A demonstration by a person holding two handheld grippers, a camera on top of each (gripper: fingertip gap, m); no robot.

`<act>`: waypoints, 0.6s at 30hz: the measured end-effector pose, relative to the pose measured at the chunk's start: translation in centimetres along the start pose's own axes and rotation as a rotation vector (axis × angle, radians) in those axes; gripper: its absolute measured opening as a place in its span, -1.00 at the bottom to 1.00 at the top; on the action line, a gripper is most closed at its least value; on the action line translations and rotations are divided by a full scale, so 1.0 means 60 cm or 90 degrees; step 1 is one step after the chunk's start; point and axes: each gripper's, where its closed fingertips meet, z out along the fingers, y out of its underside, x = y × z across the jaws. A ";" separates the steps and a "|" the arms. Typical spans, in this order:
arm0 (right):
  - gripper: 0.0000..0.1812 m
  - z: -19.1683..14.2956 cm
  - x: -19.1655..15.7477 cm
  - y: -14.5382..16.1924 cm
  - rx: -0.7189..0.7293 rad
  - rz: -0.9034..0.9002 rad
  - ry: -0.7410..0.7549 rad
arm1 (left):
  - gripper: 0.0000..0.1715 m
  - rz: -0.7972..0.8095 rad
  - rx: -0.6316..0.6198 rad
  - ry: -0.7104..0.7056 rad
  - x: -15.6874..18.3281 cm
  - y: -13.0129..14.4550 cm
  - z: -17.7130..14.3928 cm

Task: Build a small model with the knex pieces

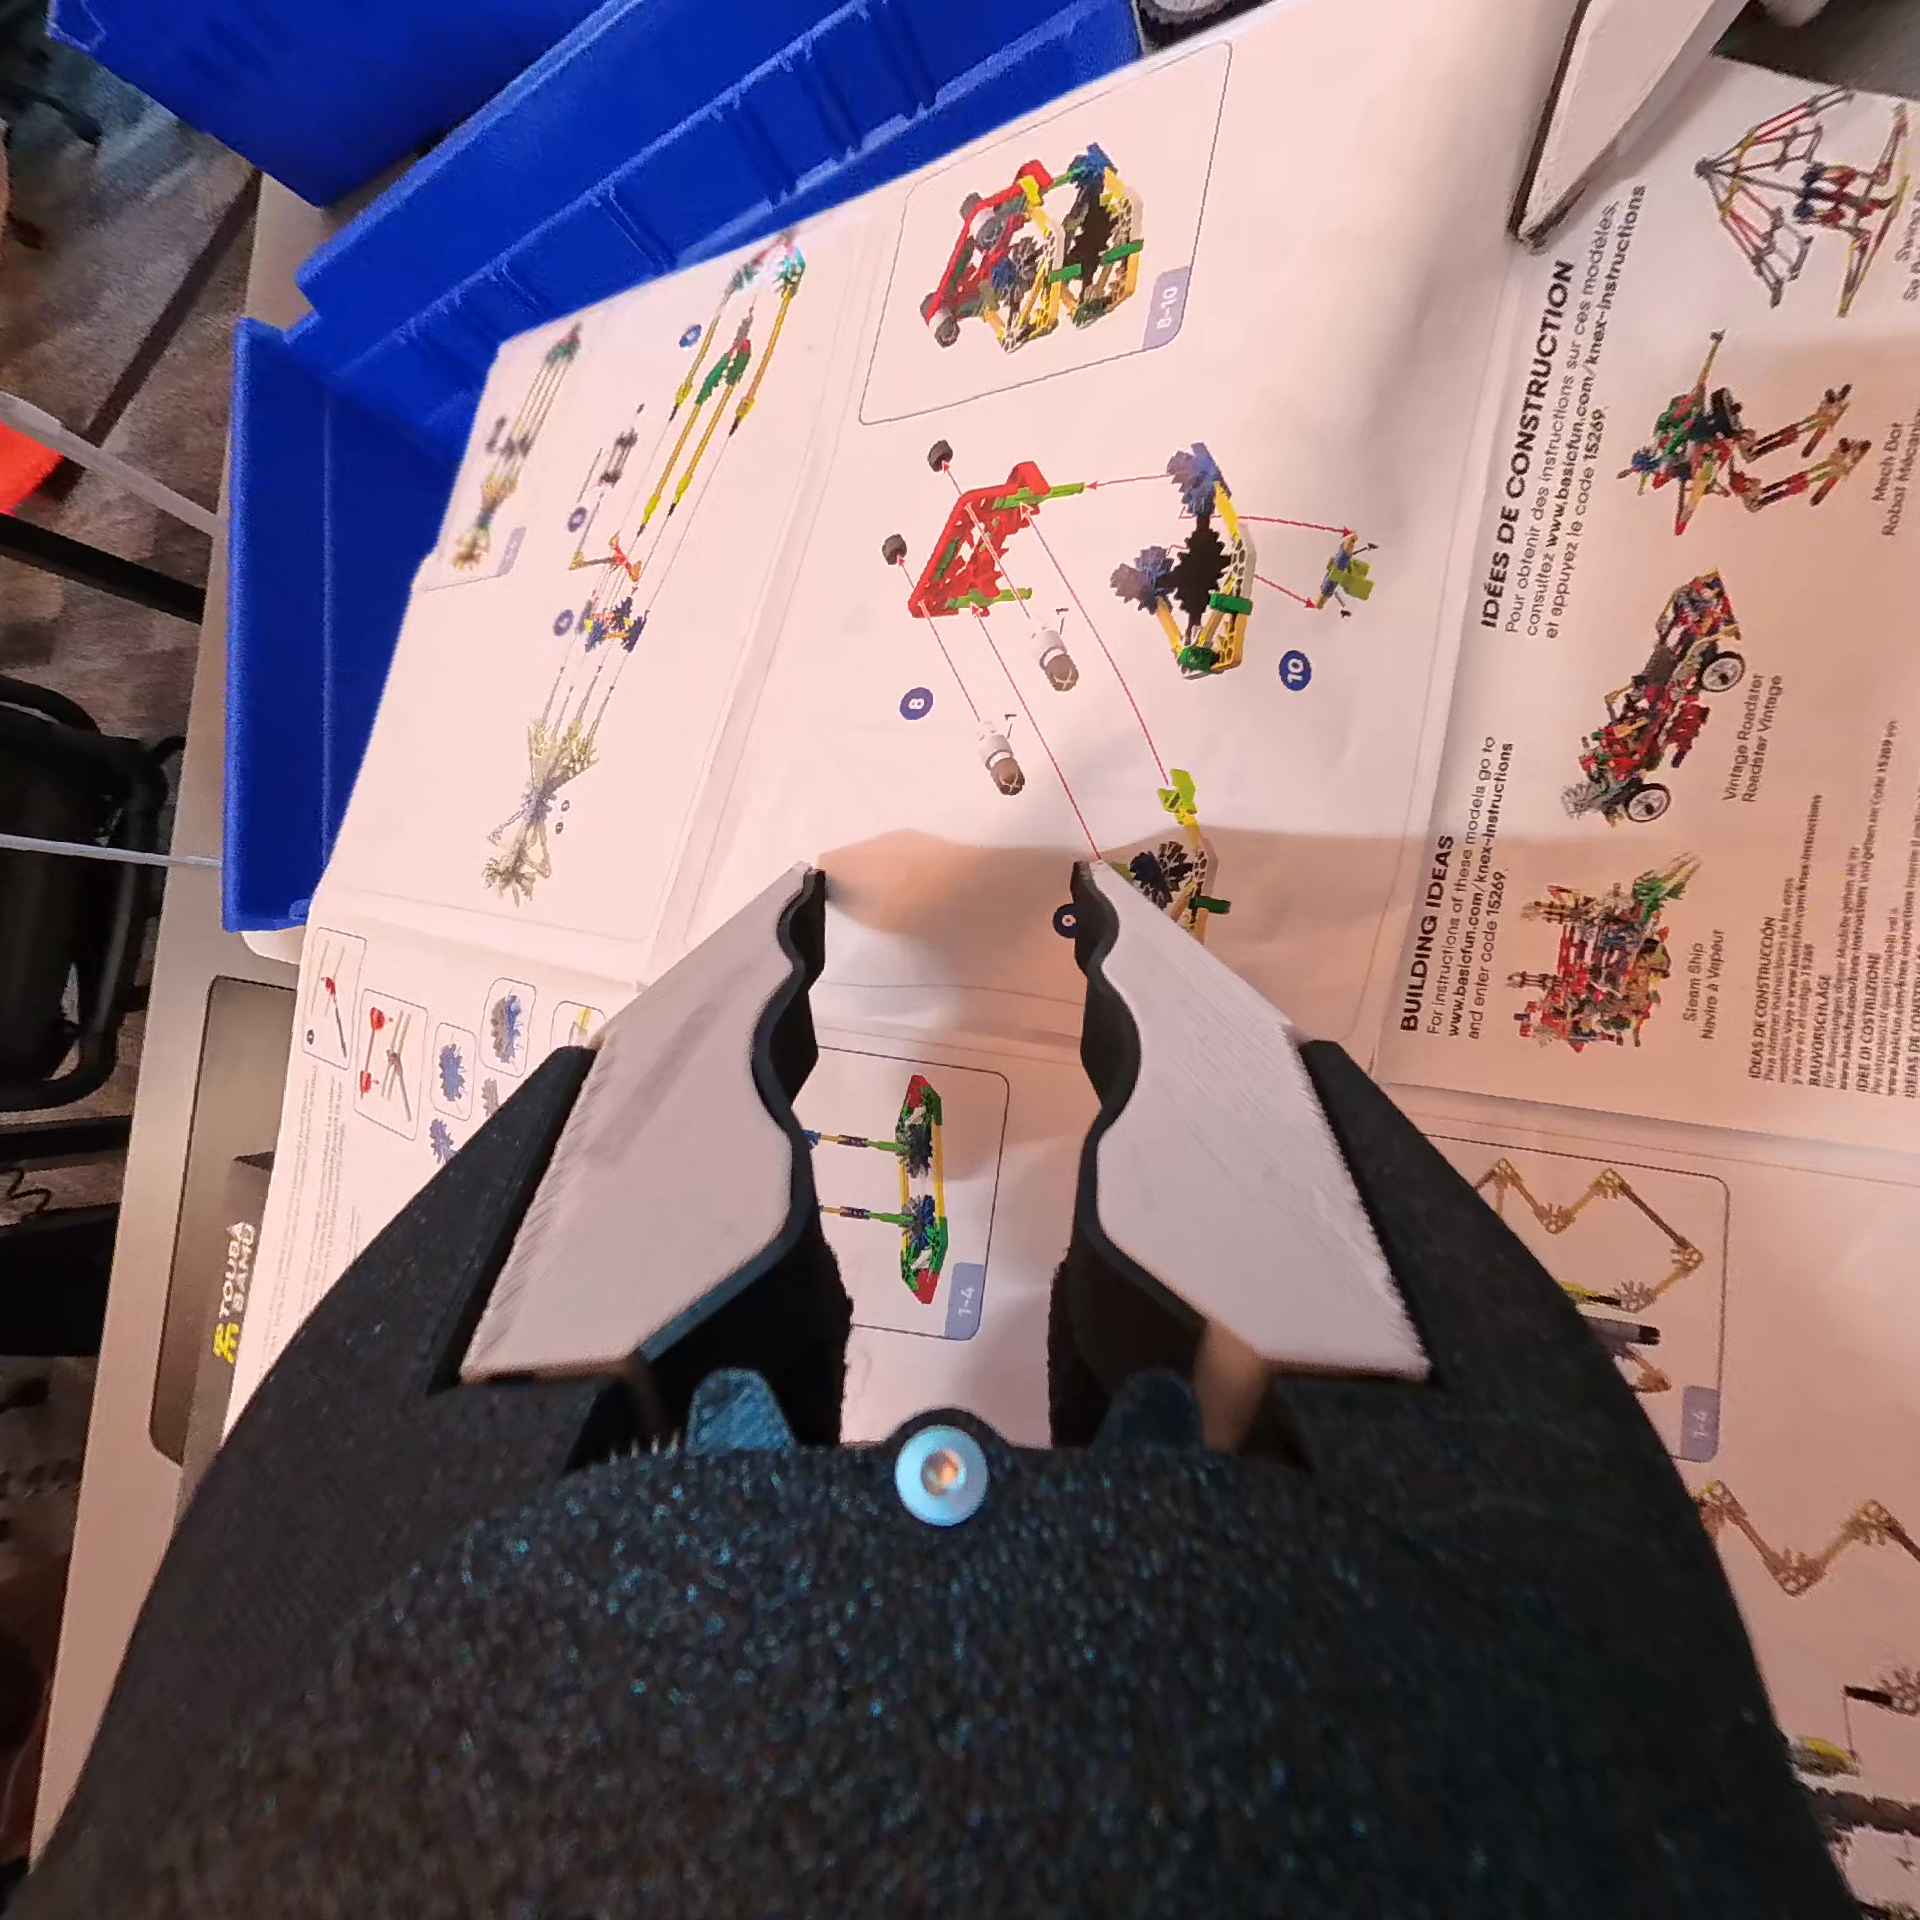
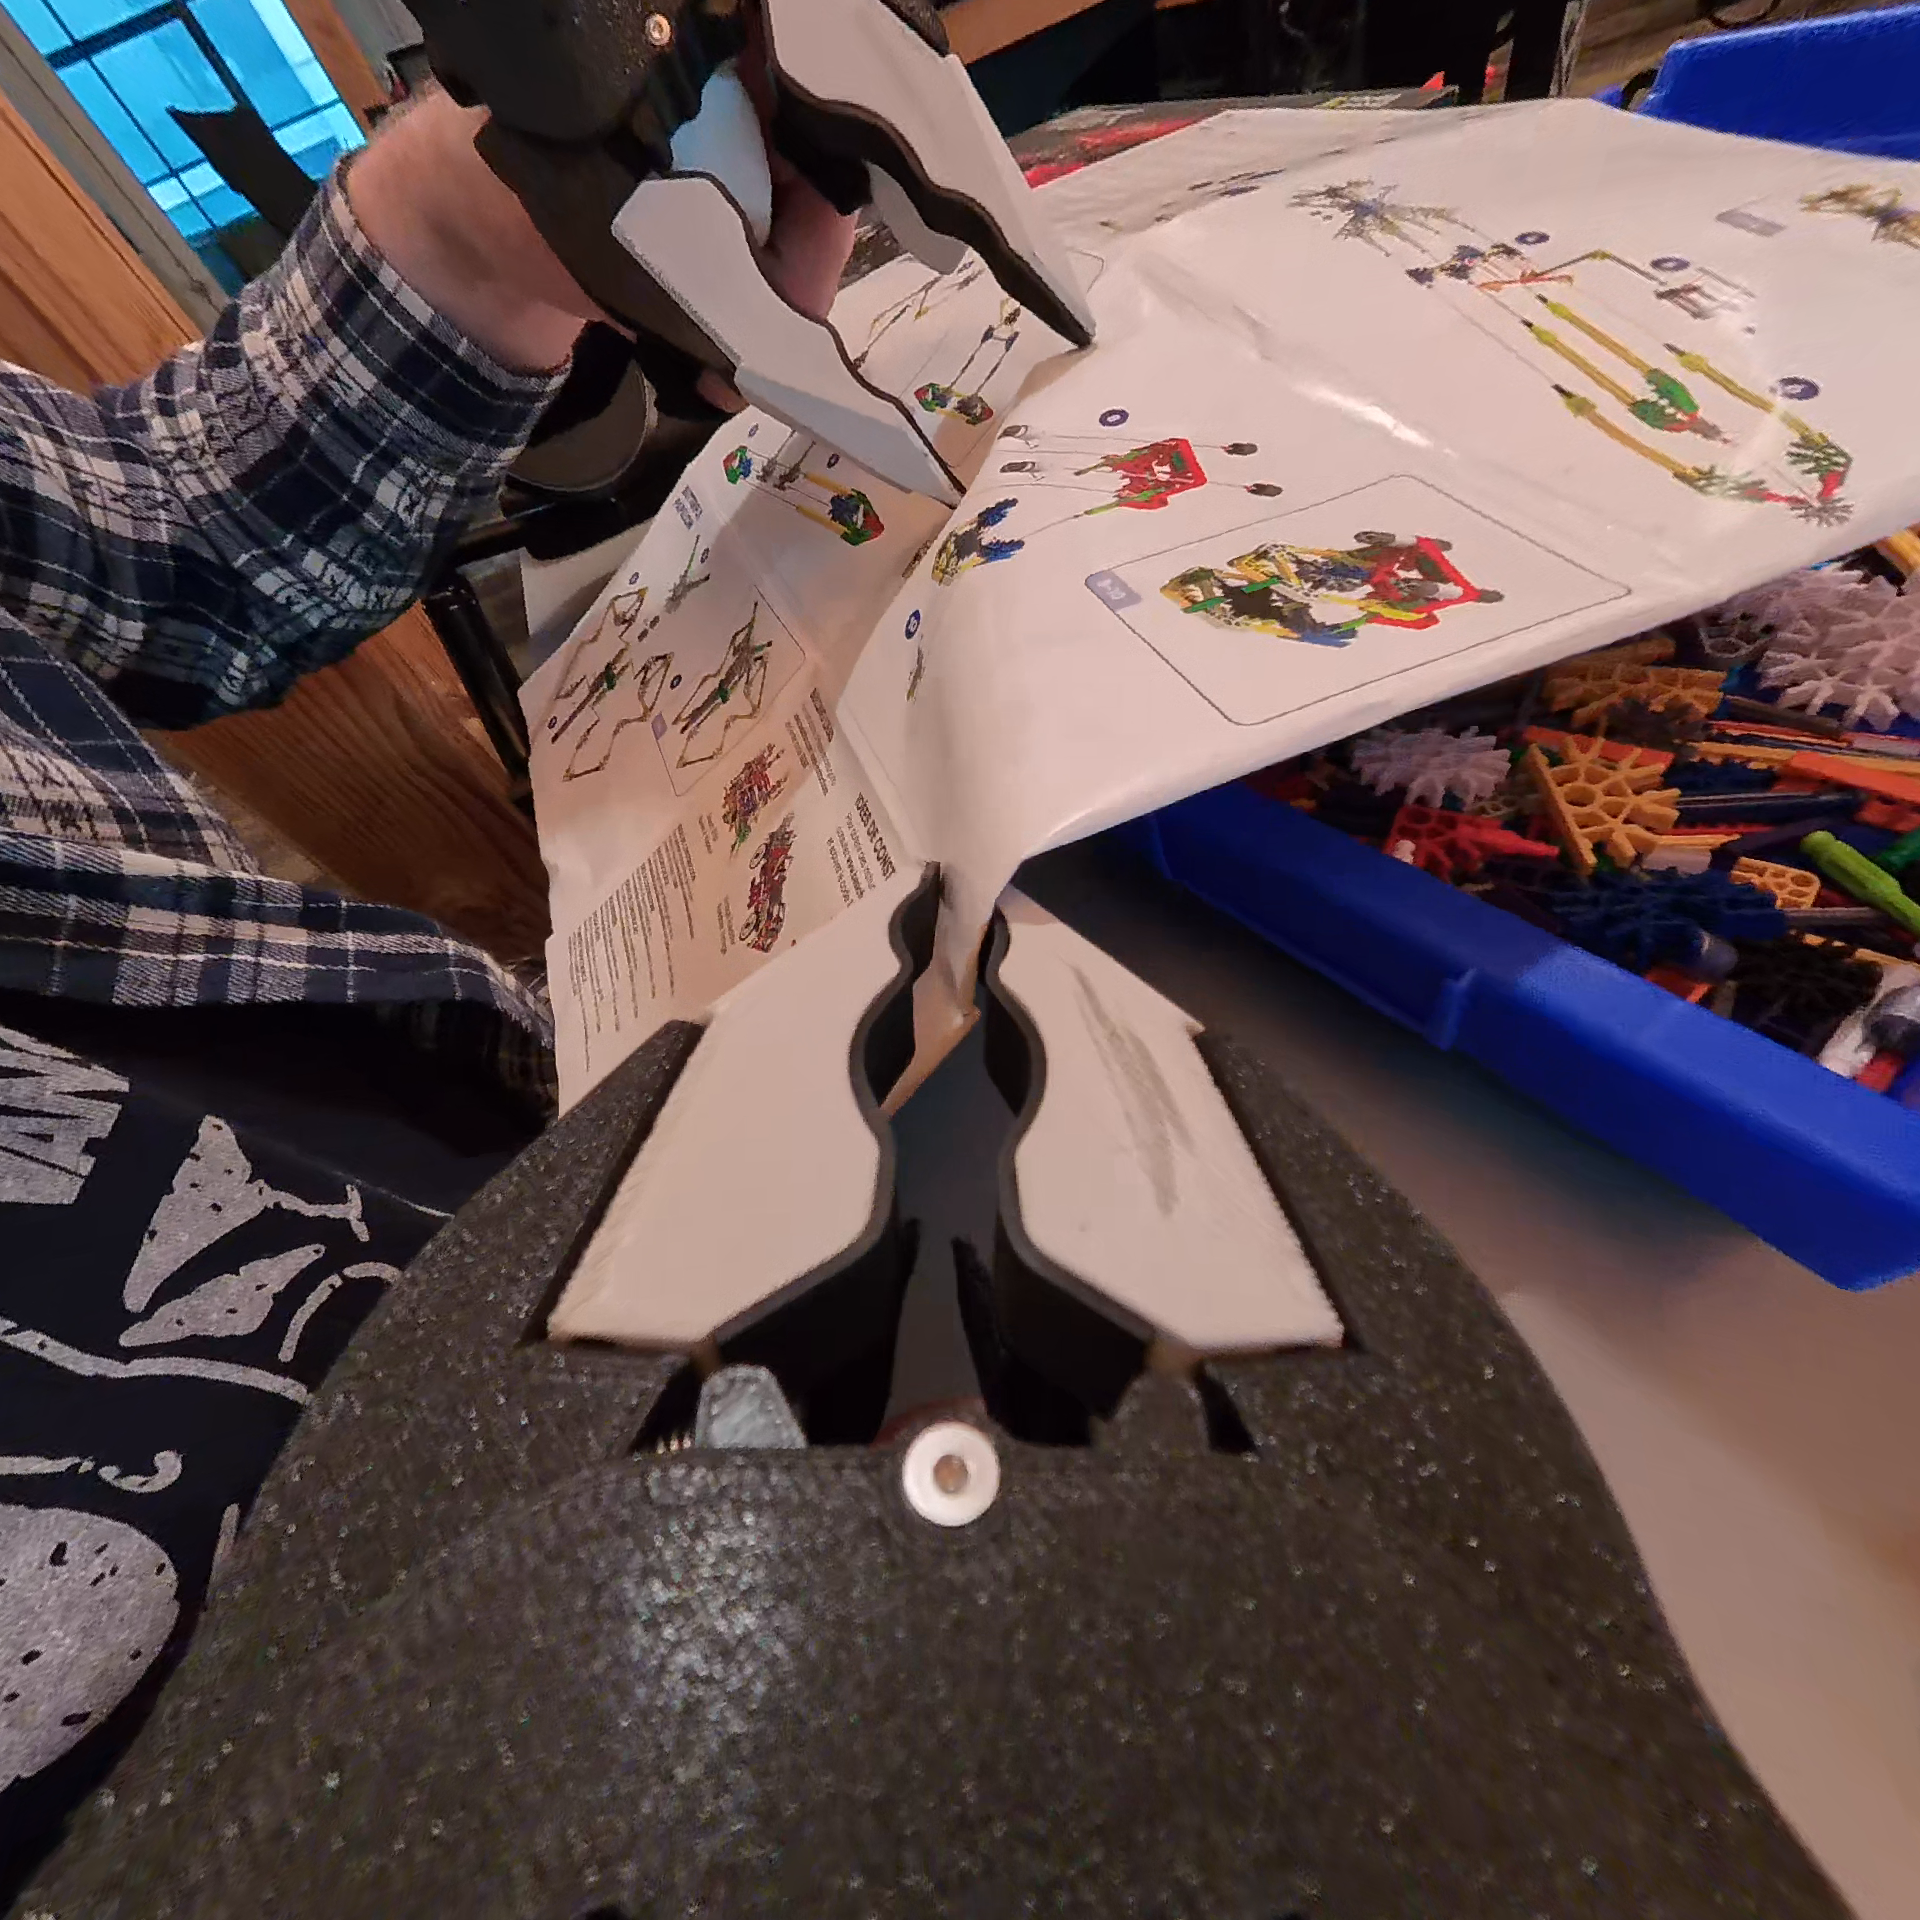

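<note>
The large white folded paper instruction sheet [image 2: 1299,665] drapes over the blue plastic bin of toy rods [image 2: 1558,1029]. The right hand-held gripper [image 2: 961,914] pinches its near edge; the left hand-held gripper [image 1: 948,883], spread wide and empty, hovers above its middle.

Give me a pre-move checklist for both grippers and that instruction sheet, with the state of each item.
1. Right gripper shut on the edge of the white printed paper instruction sheet: ok.
2. Left gripper open, holding nothing: ok.
3. Left gripper touching the sheet: its fingertips look to rest on it; cannot tell for sure.
4. Sheet flat: not ok, it drapes over the blue plastic bin.
5. Bin's colourful plastic construction pieces uncovered: not ok, partly hidden under the sheet.
</note>
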 end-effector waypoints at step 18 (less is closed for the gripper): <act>-0.99 0.002 0.005 -0.005 -0.003 -0.005 0.004 | -0.39 -0.028 0.013 -0.040 -0.034 -0.007 0.002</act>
